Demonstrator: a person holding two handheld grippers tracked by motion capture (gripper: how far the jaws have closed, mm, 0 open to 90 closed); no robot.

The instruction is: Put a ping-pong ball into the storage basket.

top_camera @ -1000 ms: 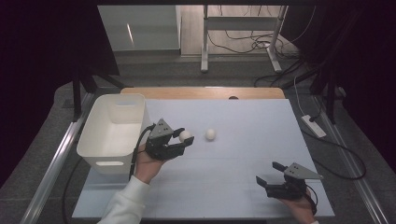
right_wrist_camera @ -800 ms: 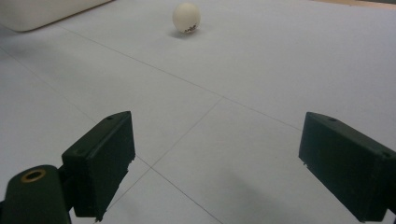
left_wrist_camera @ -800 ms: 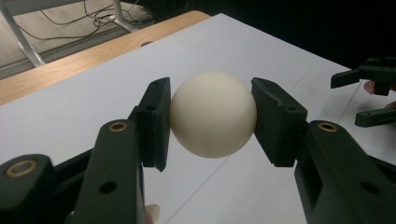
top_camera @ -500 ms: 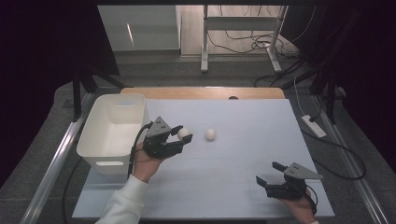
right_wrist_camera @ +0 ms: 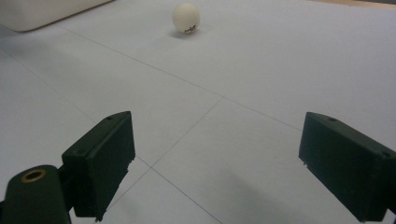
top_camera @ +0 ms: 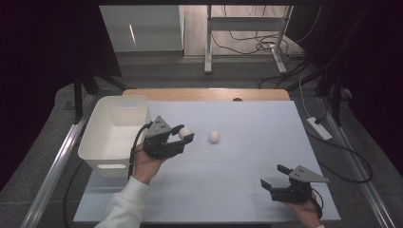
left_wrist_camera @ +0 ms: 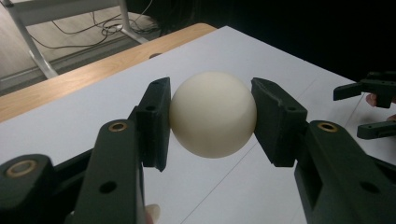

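My left gripper (top_camera: 183, 134) is shut on a white ball (top_camera: 184, 132), held above the white table beside the white bin (top_camera: 114, 130). In the left gripper view the ball (left_wrist_camera: 212, 113) sits squeezed between both black pads, with the gripper (left_wrist_camera: 211, 119) lifted off the table. A second white ball (top_camera: 214, 137) rests on the table to the right of the held one; the right gripper view shows it (right_wrist_camera: 186, 17) far ahead. My right gripper (top_camera: 273, 176) stands open near the front right of the table, and its own view shows that gripper (right_wrist_camera: 217, 170) with nothing between its jaws.
The white bin stands at the table's left edge, its corner (right_wrist_camera: 42, 11) visible in the right gripper view. A wooden strip (top_camera: 204, 94) runs along the table's far edge. Cables (top_camera: 256, 45) and a stand lie on the floor beyond. A power strip (top_camera: 319, 128) lies off the right side.
My left gripper has shifted slightly left toward the bin with the ball in it. The right gripper has stayed still.
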